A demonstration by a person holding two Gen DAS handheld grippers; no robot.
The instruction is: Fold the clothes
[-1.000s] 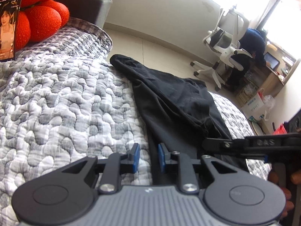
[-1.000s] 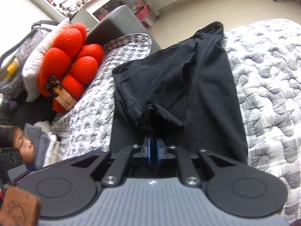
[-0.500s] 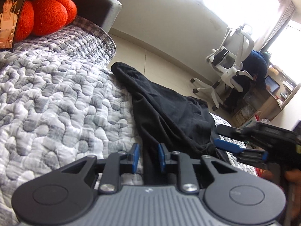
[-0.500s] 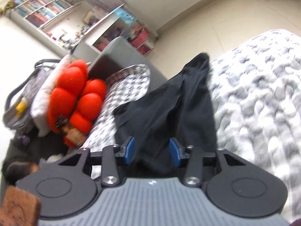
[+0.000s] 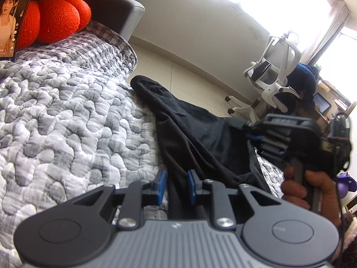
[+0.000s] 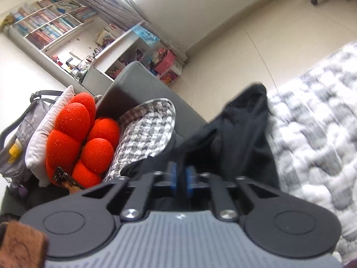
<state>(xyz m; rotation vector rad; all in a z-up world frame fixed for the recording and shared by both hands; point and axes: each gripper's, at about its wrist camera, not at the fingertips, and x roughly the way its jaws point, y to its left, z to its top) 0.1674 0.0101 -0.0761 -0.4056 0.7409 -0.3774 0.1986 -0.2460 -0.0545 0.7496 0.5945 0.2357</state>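
Your left claw (image 5: 174,184) a little apart, the garment (image 5: 200,138) edge lying between its pads on the bed (image 5: 67,116), your right claw (image 6: 180,177) narrow, fabric at its tips, grip unclear.

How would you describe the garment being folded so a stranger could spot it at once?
Find the grey-and-white quilt. On it lies the black garment, stretching from the grippers toward the far edge. It is the only plain black cloth there, unlike the red cushion.
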